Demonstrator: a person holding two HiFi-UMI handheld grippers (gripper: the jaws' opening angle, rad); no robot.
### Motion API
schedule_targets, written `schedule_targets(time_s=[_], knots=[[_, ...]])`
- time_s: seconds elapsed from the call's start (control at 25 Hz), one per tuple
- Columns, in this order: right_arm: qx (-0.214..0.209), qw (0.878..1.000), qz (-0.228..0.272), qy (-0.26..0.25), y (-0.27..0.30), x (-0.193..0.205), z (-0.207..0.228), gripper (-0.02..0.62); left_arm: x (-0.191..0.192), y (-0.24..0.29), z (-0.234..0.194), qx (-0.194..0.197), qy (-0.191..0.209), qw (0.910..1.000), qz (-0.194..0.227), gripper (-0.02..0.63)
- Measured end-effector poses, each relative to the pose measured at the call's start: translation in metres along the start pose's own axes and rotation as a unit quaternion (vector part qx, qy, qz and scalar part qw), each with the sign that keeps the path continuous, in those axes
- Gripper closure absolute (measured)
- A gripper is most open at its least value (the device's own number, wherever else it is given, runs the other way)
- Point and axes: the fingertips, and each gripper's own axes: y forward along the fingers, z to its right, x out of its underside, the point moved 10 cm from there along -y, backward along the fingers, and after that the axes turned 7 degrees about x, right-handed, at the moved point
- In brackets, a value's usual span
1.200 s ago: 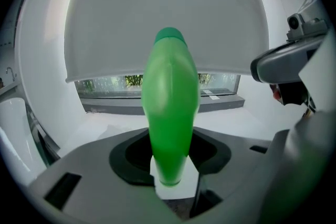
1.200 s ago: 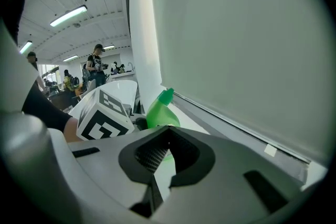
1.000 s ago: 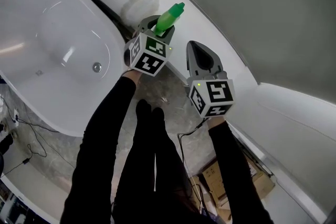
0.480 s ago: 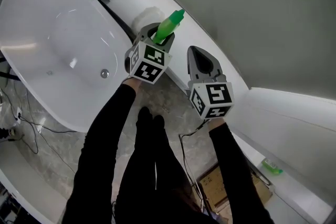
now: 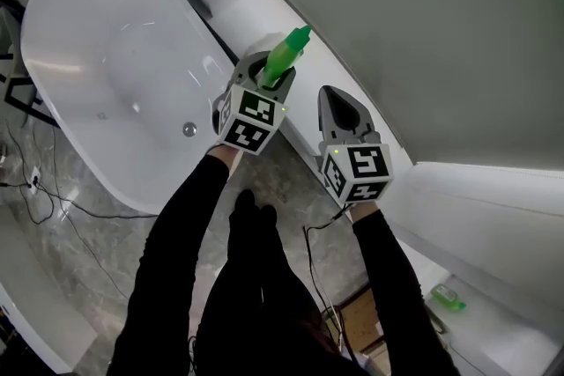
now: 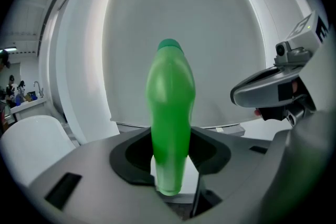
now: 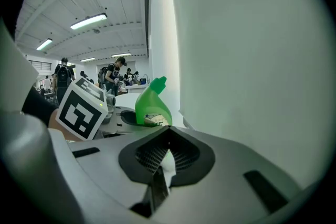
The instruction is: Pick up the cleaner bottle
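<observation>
The pick-up looks all but done. The left gripper [image 5: 269,73] sits just above the middle of the head view with its jaws clamped on the lower body of the green bottle [image 5: 287,51]. The bottle's neck and cap stick up and to the right, towards the grey wall. In the left gripper view the bottle [image 6: 169,107] stands upright in the centre of the frame, pinched on both sides near its base, with only the wall behind it. Nothing visible props it from below, so it appears to hang clear of the white ledge [image 5: 264,13] that runs along the wall beside the bathtub [image 5: 88,40] in the upper left. The right gripper [image 5: 333,94] is just right of centre and close beside the left one, with its jaws together and nothing between them. Its own view shows the closed tips [image 7: 163,157] low in the frame and the bottle [image 7: 153,107] left of centre above them, with no contact. The step in hand is therefore carrying the held bottle. The next move calls for a steady squeeze and an upright bottle, since the grip is low and the tall top could tip. The right gripper should stay clear unless it is needed for support.
</observation>
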Motion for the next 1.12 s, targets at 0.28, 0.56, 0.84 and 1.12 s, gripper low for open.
schedule_targets(time_s=[0.28,0.56,0.84,1.12], knots=[[-0.032,0.999,0.017,-0.016,0.006,-0.024,-0.022,0.594,-0.013,-0.04,-0.016,-0.037,-0.009,0.9991,0.017,0.422],[-0.056,0.998,0.026,-0.02,0.01,-0.038,-0.046,0.594,-0.018,-0.081,-0.027,-0.068,-0.015,0.9971,0.032,0.423],[-0.08,0.995,0.033,-0.046,0.013,-0.051,-0.072,0.594,-0.019,-0.118,-0.036,-0.094,-0.022,0.9943,0.044,0.423],[-0.089,0.993,0.03,-0.066,0.016,-0.058,-0.087,0.595,-0.014,-0.135,-0.041,-0.104,-0.03,0.9928,0.051,0.423]])
